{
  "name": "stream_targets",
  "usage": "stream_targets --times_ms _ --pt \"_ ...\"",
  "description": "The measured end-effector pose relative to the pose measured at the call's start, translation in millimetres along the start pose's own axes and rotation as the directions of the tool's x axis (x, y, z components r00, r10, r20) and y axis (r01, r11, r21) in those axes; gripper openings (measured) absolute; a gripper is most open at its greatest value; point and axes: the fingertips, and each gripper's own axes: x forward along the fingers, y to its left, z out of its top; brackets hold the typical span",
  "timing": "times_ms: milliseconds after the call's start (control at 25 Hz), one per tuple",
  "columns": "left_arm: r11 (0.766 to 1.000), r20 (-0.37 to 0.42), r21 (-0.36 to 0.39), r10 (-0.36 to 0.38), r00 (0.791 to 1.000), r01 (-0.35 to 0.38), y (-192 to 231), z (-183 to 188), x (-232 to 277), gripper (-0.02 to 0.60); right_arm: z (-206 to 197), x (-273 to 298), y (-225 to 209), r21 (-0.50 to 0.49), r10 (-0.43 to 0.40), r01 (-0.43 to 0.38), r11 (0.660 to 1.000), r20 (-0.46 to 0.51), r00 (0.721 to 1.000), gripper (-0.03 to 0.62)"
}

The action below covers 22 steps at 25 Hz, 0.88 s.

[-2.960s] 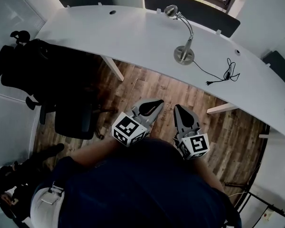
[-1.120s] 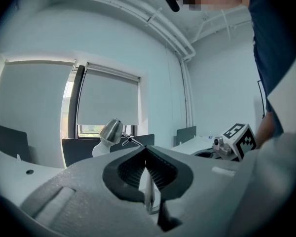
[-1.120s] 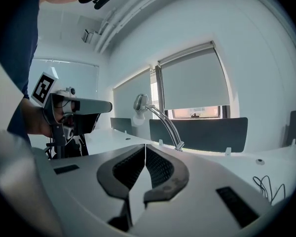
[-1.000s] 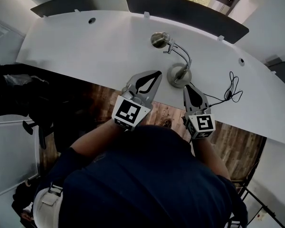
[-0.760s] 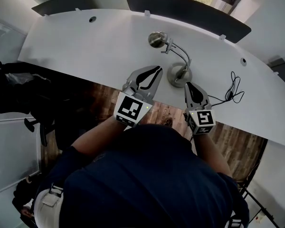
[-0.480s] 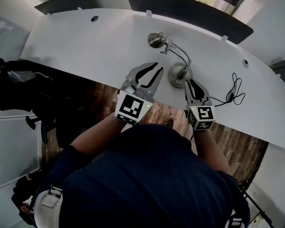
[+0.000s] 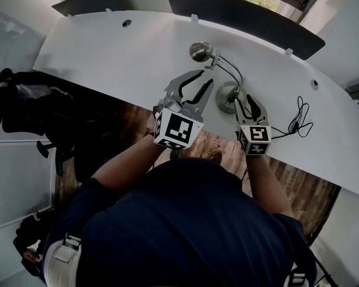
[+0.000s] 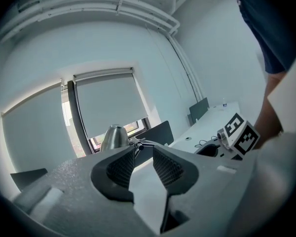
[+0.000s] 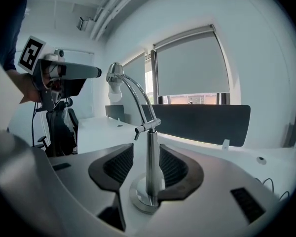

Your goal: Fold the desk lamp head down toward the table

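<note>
A chrome desk lamp stands on the white desk (image 7: 107, 52), with its round base (image 7: 226, 98) near the front edge. Its curved neck rises to the head (image 7: 200, 51), which is up and aimed left. My right gripper (image 7: 244, 99) is low at the base. In the right gripper view its jaws (image 9: 147, 149) are opening, and the upright stem (image 9: 151, 152) stands between the pads without being pressed. My left gripper (image 7: 202, 79) is open and empty, just short of the lamp head (image 8: 113, 137), which shows beyond its fingertips.
The lamp's black cable (image 7: 298, 123) lies coiled on the desk to the right of the base. A dark divider panel (image 7: 245, 14) runs along the desk's far edge below a window. A black office chair (image 7: 24, 100) stands at the left over the wooden floor (image 7: 137, 115).
Both grippers have come forward over the desk to the lamp. The right one dropped to the base and opened its jaws around the stem. The left one rolled and neared the head.
</note>
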Motion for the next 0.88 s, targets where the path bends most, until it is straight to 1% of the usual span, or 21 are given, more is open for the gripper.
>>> stream_targets --times_ms 400,480,600,720,880 --pt "0.992 -0.022 0.119 0.056 0.998 -0.053 3 3 23 0.098 -8 27 -7 -0.061 0.001 -0.002 0.998 -0.018 1.000 0.167" --pt "0.985 -0.033 0.157 0.073 0.997 -0.066 3 2 26 0.098 -8 31 -8 -0.074 -0.001 0.000 0.997 -0.024 1.000 0.167" --pt "0.972 -0.038 0.218 0.093 0.995 -0.083 3 1 31 0.098 -9 37 -8 -0.067 0.005 -0.007 0.998 -0.032 0.999 0.166" --pt "0.962 -0.043 0.257 0.108 0.993 -0.094 3 -1 33 0.097 -9 42 -6 -0.057 0.015 -0.017 0.998 -0.030 0.999 0.166" --pt "0.951 -0.038 0.282 0.142 0.989 -0.126 5 1 34 0.077 -13 48 -11 -0.089 0.007 -0.009 0.996 -0.023 1.000 0.120"
